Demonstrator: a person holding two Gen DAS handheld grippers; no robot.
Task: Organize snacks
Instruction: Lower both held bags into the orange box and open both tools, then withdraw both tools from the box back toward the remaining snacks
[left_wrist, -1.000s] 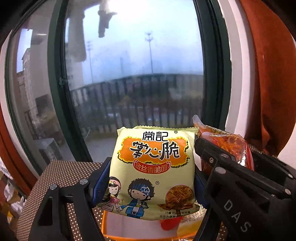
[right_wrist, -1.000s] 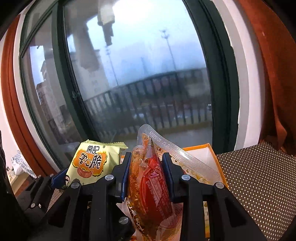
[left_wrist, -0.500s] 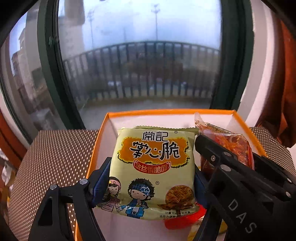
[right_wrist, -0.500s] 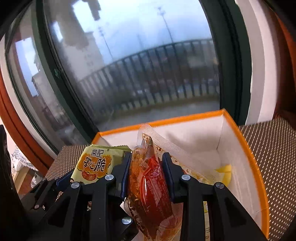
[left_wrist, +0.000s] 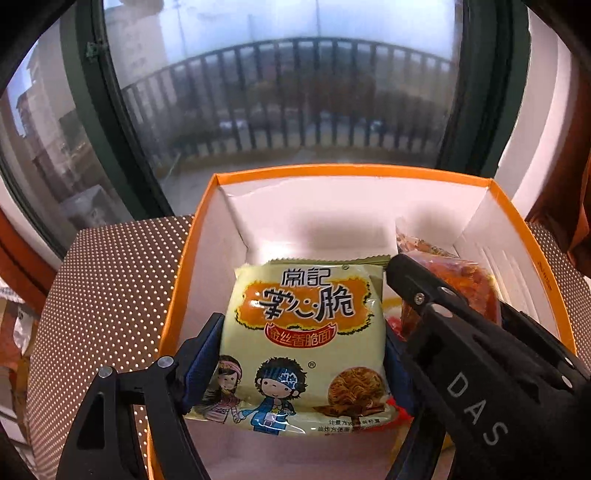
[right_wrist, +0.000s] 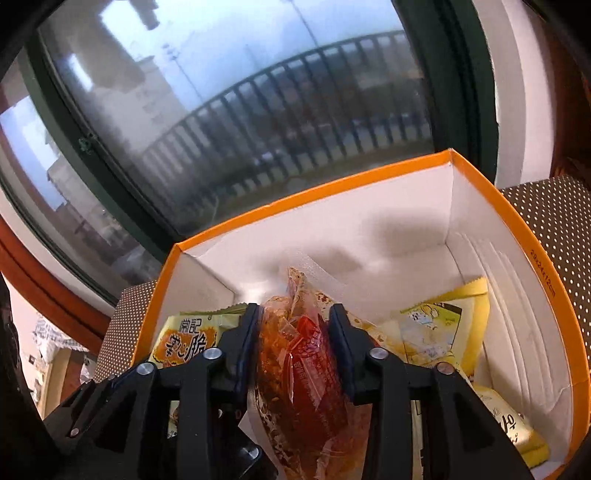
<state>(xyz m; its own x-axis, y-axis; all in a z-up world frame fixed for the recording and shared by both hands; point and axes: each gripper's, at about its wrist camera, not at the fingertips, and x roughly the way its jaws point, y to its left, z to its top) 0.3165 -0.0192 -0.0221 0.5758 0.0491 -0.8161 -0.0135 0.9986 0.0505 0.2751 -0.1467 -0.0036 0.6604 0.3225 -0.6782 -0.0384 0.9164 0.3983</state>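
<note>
The left gripper (left_wrist: 301, 354) clamps a glossy pale-yellow noodle packet (left_wrist: 303, 343) printed "常記 掌心脆", with cartoon children, low inside the orange-rimmed white cardboard box (left_wrist: 351, 173) on the dotted brown table (left_wrist: 110, 280). The right gripper (right_wrist: 293, 343), marked "DAS", has just been opening its jaws around a crinkly clear pouch of red snack (right_wrist: 299, 369), which now sits loosely between them. Flat yellow packets (right_wrist: 439, 328) lie beside. A second ago both grippers hung higher, against the window.
</note>
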